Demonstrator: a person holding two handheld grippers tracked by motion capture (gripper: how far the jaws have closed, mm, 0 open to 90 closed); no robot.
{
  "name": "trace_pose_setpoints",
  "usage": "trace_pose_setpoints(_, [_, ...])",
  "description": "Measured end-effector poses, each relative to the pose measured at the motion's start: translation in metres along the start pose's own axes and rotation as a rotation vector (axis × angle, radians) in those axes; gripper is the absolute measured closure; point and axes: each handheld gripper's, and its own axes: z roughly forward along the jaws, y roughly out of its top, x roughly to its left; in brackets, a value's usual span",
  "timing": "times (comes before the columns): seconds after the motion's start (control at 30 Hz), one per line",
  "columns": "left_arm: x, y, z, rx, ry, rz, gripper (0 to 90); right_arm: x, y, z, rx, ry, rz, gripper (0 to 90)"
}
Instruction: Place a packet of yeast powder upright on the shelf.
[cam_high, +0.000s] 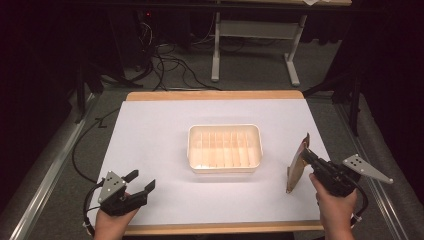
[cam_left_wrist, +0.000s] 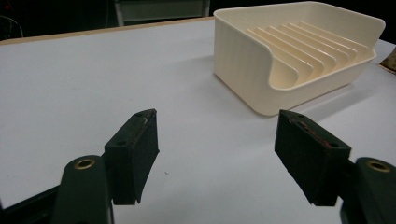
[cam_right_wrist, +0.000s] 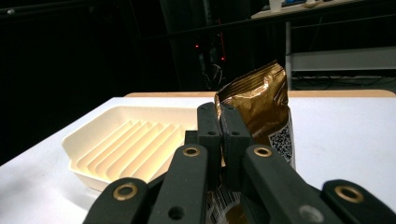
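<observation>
My right gripper (cam_high: 306, 155) is clenched on the gold packet (cam_right_wrist: 261, 105), held on edge at the table's right side, near the tray (cam_high: 224, 148). My left gripper (cam_high: 140, 182) rests spread wide and empty. I'd probably aim the packet into a slot, keeping it upright.

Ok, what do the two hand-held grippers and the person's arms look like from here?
Both are black. The left hand-held gripper has two blocky jaws on arms with brass-ringed holes, a grey three-cornered plate dotted with small holes on top, and a black cable looping behind. The right hand-held gripper has the same plate, brass rings and a trailing cable. No sleeves show on the forearms.
</observation>
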Motion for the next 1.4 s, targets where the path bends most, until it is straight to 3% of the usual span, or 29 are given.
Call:
trace_pose_setpoints(0.7, [0.001, 0.0, 0.001, 0.002, -0.008, 0.003, 30.5, 0.018, 0.009, 0.01, -0.023, 0.051, -0.046, 90.0])
trace_pose_setpoints(0.87, [0.003, -0.001, 0.0, -0.004, -0.004, -0.002, 30.4, 0.026, 0.015, 0.015, -0.022, 0.053, -0.072, 90.0])
trace_pose_setpoints(1.27, [0.003, -0.001, 0.0, -0.009, 0.0, 0.004, 30.1, 0.028, 0.02, 0.021, -0.025, 0.057, -0.067, 90.0])
trace_pose_setpoints(1.4, [0.003, -0.001, -0.001, -0.008, 0.005, 0.01, 29.6, 0.032, 0.026, 0.023, -0.034, 0.061, -0.086, 90.0])
